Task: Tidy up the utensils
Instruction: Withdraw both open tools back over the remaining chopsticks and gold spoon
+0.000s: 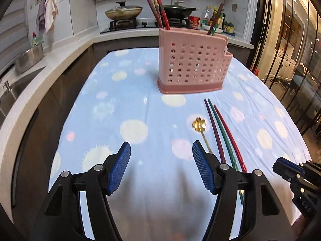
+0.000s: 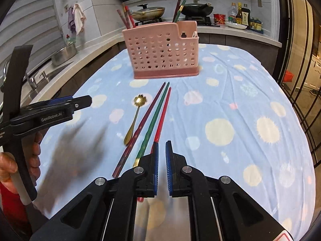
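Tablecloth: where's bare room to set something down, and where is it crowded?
Free: the tablecloth right of the three chopsticks, out to its right edge, and the stretch left of the gold spoon toward the counter. Crowded: the strip from the pink holder down through spoon and chopsticks to the right gripper.

Left tongs point(image 1: 161, 167): two black plastic arms with triangular cut-outs, round silver pivot screws at the joints, and blue ribbed rubber pads point(image 1: 120, 167) on the inner faces. Right tongs point(image 2: 162, 167): the same build, black arms, silver screws, blue ribbed pads point(image 2: 156, 168), with a shiny metal plate between the arms. The left tool's black side reads "GenRobot.AI" in pale lettering. The person's left hand point(image 2: 12, 168) shows bare skin around a black and white handle, above a red sleeve point(image 2: 10, 202).
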`<state>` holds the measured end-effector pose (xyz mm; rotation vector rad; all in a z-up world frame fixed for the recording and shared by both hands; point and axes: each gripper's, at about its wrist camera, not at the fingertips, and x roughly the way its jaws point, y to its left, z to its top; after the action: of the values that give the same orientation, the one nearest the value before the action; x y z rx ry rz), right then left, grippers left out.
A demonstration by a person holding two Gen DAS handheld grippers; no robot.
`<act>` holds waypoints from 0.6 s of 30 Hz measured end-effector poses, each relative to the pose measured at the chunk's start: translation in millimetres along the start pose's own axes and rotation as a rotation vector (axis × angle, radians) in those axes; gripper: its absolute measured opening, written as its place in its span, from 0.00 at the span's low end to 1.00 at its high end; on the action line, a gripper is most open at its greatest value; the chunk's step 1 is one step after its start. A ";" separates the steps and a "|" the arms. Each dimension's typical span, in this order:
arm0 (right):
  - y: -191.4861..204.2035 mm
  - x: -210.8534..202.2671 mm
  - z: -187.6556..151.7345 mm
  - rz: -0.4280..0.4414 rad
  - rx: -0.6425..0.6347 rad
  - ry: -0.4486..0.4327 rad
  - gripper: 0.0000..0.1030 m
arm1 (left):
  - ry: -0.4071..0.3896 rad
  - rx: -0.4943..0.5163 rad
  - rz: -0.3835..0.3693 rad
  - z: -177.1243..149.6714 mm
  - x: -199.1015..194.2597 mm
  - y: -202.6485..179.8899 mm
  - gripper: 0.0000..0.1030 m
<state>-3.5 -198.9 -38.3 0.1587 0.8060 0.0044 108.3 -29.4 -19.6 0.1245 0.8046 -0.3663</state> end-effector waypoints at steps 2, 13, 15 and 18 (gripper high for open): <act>7.3 -0.5 -13.2 0.008 0.002 0.009 0.24 | 0.029 0.000 0.004 -13.6 3.2 -2.2 0.60; 19.5 9.1 -44.7 0.010 -0.006 0.047 0.25 | 0.103 0.006 -0.024 -57.3 6.9 -13.8 0.65; 18.3 11.9 -46.2 0.012 0.000 0.054 0.25 | 0.108 0.010 -0.028 -58.6 7.9 -16.0 0.65; 17.6 15.7 -48.6 0.010 0.001 0.058 0.25 | 0.113 0.009 -0.038 -58.4 9.5 -18.7 0.65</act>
<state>-26.5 -173.7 -80.2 0.1645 0.8627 0.0185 67.7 -35.0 -66.2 0.1389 0.9177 -0.4017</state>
